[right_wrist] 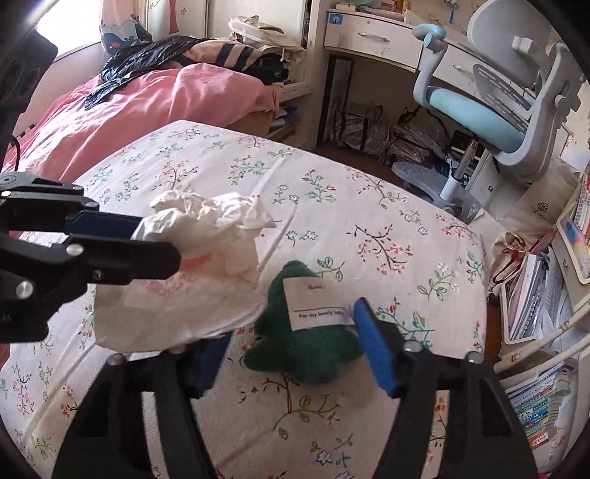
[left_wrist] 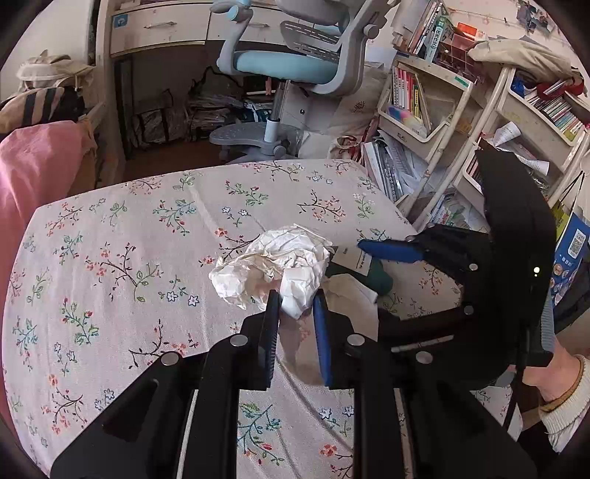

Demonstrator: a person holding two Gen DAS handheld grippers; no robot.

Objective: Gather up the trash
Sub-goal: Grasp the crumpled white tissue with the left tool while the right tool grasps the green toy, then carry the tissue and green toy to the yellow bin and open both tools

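A crumpled white paper wad hangs over the floral bed sheet, and my left gripper is shut on its lower end. In the right wrist view that same wad sits in the left gripper, with a thin white bag drooping beneath it. A dark green plush thing with a white printed label lies on the sheet. My right gripper straddles it, open. Its right blue pad is at the label's edge. The left finger is partly hidden behind the bag, with a gap to the plush.
A pink quilt with dark clothes covers the bed's far left. Beyond the bed stand a blue-and-grey desk chair and a white desk. Crowded bookshelves line the right side. A sleeved hand holds the right gripper.
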